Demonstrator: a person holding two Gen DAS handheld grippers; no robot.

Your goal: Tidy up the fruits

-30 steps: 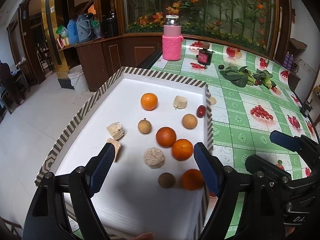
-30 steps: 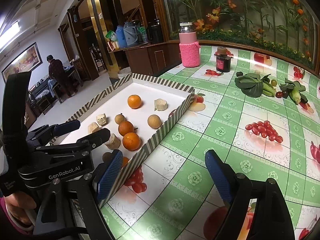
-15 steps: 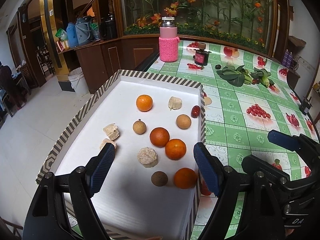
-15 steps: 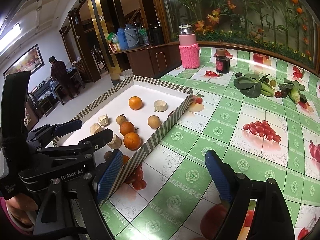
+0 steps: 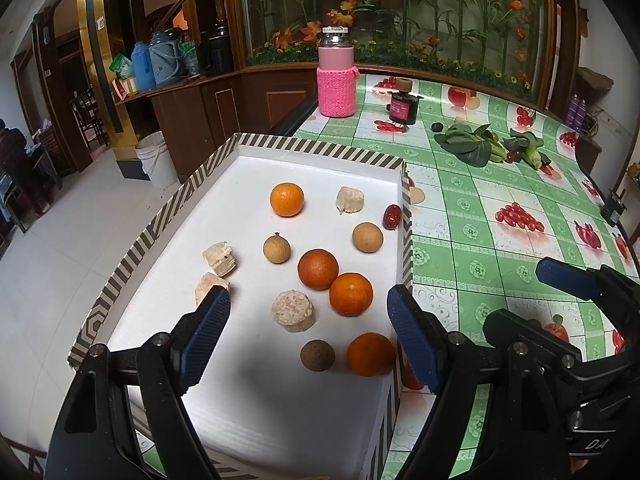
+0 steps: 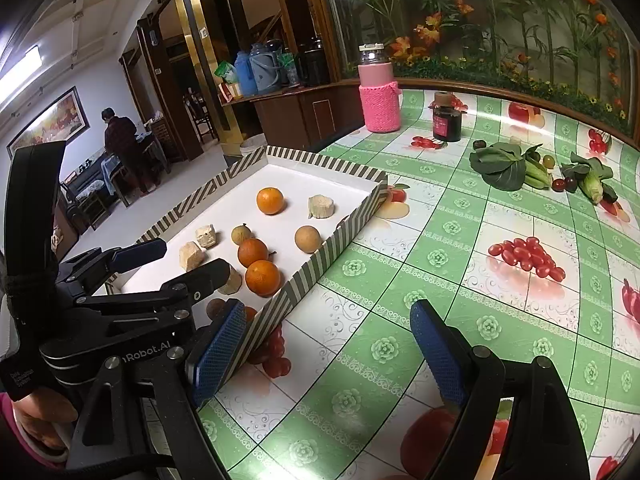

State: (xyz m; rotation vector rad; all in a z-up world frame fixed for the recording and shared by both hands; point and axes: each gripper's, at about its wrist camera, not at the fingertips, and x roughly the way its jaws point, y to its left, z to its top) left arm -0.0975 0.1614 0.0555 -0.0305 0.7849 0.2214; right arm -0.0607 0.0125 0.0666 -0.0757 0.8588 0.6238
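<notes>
Evidently the left gripper [image 5: 308, 336] hung over the near end of the striped tray [image 5: 316, 146], its blue pads spread wide and holding nothing, probably so it could drop onto whichever fruit it chose. Between those pads lay the nearest orange [image 5: 370, 354] and a dark brown ball [image 5: 317, 355], both hard by the tray's right wall. Just beyond sat a pale cut chunk [image 5: 293, 311], then two oranges touching each other [image 5: 351, 294], likely rolled together on the smooth white floor. Farther on were two tan round fruits [image 5: 367, 237], two pale pieces by the left side, a lone orange [image 5: 287, 199] and a red date [image 5: 391, 217] against the wall. The right gripper [image 6: 328, 352] waited over the green tablecloth [image 6: 460, 248] beside the tray, likewise parted and empty. Beyond it lay leafy vegetables [image 6: 500, 164] and a pink-sleeved bottle [image 6: 378, 98], well apart from the fruit.
</notes>
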